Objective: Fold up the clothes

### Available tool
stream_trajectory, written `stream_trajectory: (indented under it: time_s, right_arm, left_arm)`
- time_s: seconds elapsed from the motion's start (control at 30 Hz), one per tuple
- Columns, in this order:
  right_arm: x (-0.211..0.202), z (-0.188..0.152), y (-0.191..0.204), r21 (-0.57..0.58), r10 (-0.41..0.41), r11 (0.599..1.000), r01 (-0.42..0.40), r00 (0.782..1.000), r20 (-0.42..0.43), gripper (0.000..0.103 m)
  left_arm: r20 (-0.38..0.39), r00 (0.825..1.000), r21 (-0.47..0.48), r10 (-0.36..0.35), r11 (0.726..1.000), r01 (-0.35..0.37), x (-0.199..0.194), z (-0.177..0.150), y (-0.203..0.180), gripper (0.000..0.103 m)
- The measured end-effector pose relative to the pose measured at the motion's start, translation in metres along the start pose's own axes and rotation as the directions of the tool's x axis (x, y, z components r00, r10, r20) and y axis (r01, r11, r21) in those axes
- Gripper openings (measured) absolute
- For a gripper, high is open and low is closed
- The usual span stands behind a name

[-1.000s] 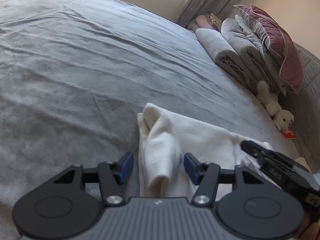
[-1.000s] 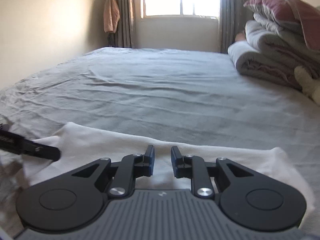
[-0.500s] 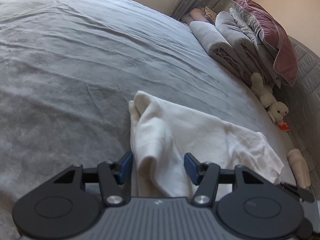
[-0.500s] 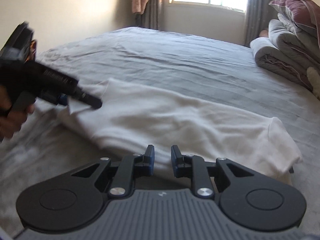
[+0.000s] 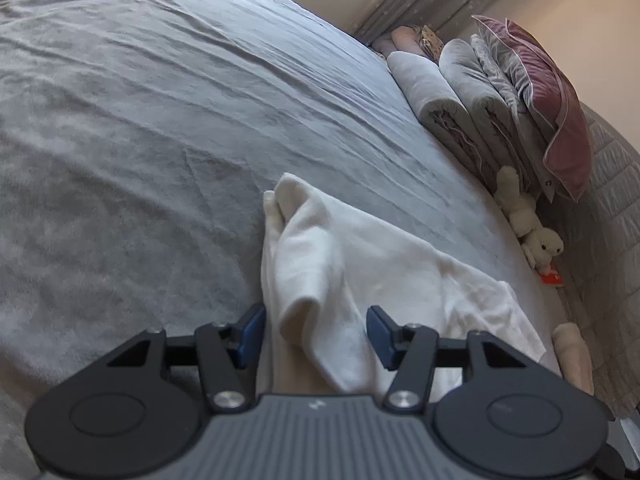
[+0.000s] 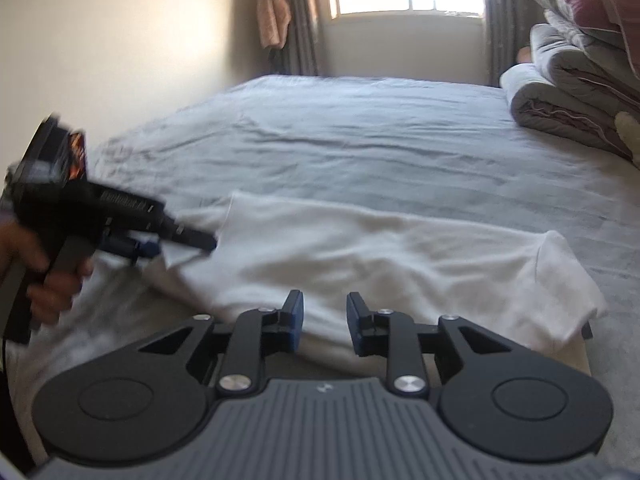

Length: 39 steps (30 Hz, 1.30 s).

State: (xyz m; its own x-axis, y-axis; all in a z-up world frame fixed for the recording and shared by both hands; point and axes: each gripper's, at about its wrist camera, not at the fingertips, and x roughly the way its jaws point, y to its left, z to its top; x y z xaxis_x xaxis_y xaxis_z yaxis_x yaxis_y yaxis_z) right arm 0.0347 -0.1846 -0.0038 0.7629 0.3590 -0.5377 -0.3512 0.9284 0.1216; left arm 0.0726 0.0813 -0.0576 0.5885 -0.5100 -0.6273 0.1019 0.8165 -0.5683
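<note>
1. The big grey bed (image 6: 360, 132) fills most of both views. Its cover is a bit wrinkled.
2. At the far right side of the bed sits a pile of folded blankets (image 5: 452, 100) with a dark red pillow (image 5: 552, 104) on top.
3. A white garment (image 6: 380, 256) lies on the bed near its front edge. It is the thing to be folded. In the right wrist view its long way runs from left to right, so it lies sideways across the front of that claw.
4. The left gripper (image 5: 314, 334) is at the left end of the white garment. A bunched-up fold of cloth sits between its blue pads, but the pads stand apart from it and do not squeeze it, so this claw is open. It is the nearer one to that end.
5. The right gripper (image 6: 323, 320) is just in front of the long near edge of the white garment, about at its middle. Its jaws have just been opening a little. There is a gap between them, and nothing is held.
6. A small white toy bunny (image 5: 532, 228) lies by the blankets, well apart from the garment.
</note>
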Motion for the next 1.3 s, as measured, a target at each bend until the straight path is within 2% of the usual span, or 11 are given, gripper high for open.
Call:
stream_trajectory:
  time_s: [0.23, 0.33, 0.4, 0.5, 0.57, 0.83, 0.93, 0.97, 1.03, 1.3]
  right_arm:
    - [0.020, 0.015, -0.009, 0.094, -0.062, 0.994, 0.057, 0.997, 0.056, 0.029]
    - [0.032, 0.020, -0.011, 0.106, -0.091, 0.991, 0.083, 0.994, 0.067, 0.029]
    - [0.040, 0.023, -0.014, 0.123, -0.109, 0.987, 0.099, 0.991, 0.073, 0.029]
    - [0.052, 0.027, -0.017, 0.143, -0.138, 0.982, 0.126, 0.987, 0.079, 0.029]
    - [0.059, 0.028, -0.017, 0.139, -0.152, 0.980, 0.140, 0.985, 0.078, 0.029]
    - [0.076, 0.036, -0.016, 0.107, -0.193, 0.977, 0.183, 0.976, 0.096, 0.029]
    - [0.089, 0.036, -0.016, 0.077, -0.185, 0.980, 0.181, 0.982, 0.044, 0.028]
    - [0.098, 0.033, -0.018, 0.074, -0.176, 0.982, 0.175, 0.984, -0.001, 0.028]
    - [0.100, 0.030, -0.021, 0.081, -0.168, 0.983, 0.167, 0.986, 0.000, 0.028]
    - [0.068, 0.038, -0.022, 0.131, -0.134, 0.983, 0.128, 0.990, 0.036, 0.026]
  left_arm:
    - [0.044, 0.999, -0.045, -0.010, 0.999, 0.012, 0.000, -0.004, 0.003, 0.052]
    - [0.063, 0.998, -0.058, -0.007, 0.998, 0.011, 0.000, -0.007, 0.004, 0.046]
    - [0.072, 0.997, -0.070, -0.009, 0.997, 0.014, 0.001, -0.008, 0.006, 0.034]
    - [0.087, 0.996, -0.098, -0.021, 0.995, 0.030, 0.002, -0.011, 0.008, 0.023]
    - [0.101, 0.994, -0.123, -0.030, 0.991, 0.043, 0.001, -0.013, 0.009, 0.019]
    - [0.165, 0.986, -0.085, -0.031, 0.995, 0.045, -0.010, -0.016, -0.002, 0.016]
    - [0.195, 0.980, -0.067, -0.046, 0.996, 0.060, -0.016, -0.015, -0.009, 0.016]
    - [0.207, 0.977, -0.060, -0.054, 0.996, 0.067, -0.019, -0.015, -0.012, 0.015]
    - [0.229, 0.971, -0.045, -0.069, 0.996, 0.081, -0.023, -0.014, -0.018, 0.015]
    - [0.295, 0.947, -0.014, -0.126, 0.991, 0.136, -0.039, -0.009, -0.053, 0.014]
